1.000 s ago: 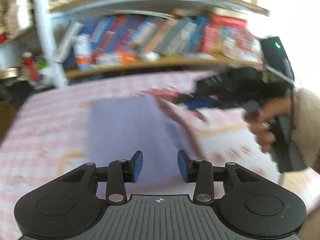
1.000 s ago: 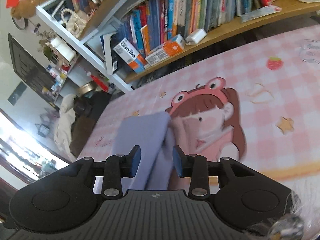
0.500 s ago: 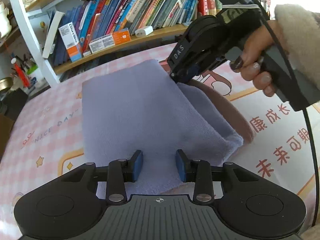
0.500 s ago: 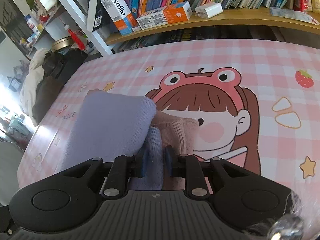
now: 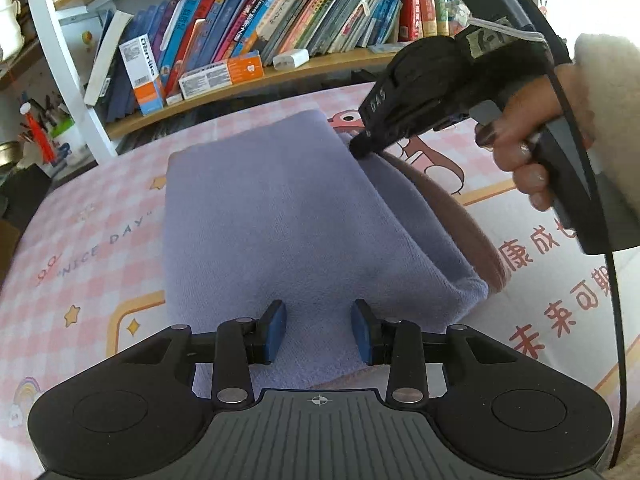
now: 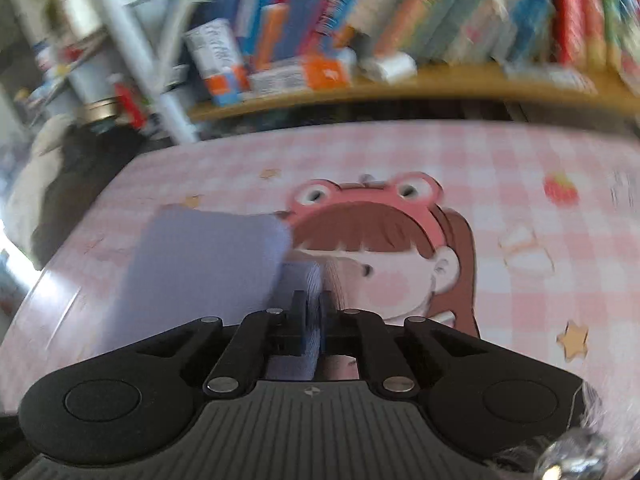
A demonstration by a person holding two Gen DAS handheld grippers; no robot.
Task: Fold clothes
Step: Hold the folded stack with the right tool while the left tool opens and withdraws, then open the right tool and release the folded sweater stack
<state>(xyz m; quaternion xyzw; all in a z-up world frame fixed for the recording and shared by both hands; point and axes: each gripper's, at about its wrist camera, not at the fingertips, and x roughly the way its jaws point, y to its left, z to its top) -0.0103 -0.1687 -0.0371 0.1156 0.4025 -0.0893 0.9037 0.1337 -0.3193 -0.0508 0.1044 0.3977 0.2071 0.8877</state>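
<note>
A folded purple cloth (image 5: 280, 216) lies on the pink checked table mat (image 5: 80, 248), on top of a pinkish-brown garment (image 5: 460, 216) that shows along its right side. My left gripper (image 5: 319, 330) stands open just over the cloth's near edge, with the fabric showing between its blue pads. In the left wrist view my right gripper (image 5: 360, 148) bites the cloth's far right edge. In the right wrist view, which is blurred, that right gripper (image 6: 314, 304) is shut on a fold of the purple cloth (image 6: 200, 264), beside the pinkish garment (image 6: 340, 276).
A bookshelf (image 5: 280, 32) packed with books and boxes runs along the far side of the table. A hand (image 5: 520, 152) in a fuzzy cream sleeve holds the right gripper, and its black cable (image 5: 616, 320) hangs at the right. The mat carries a cartoon girl print (image 6: 380, 240).
The right gripper's jaws have come together on the purple cloth's edge. The left gripper has dropped closer to the cloth's near edge, its jaws about as wide as before.
</note>
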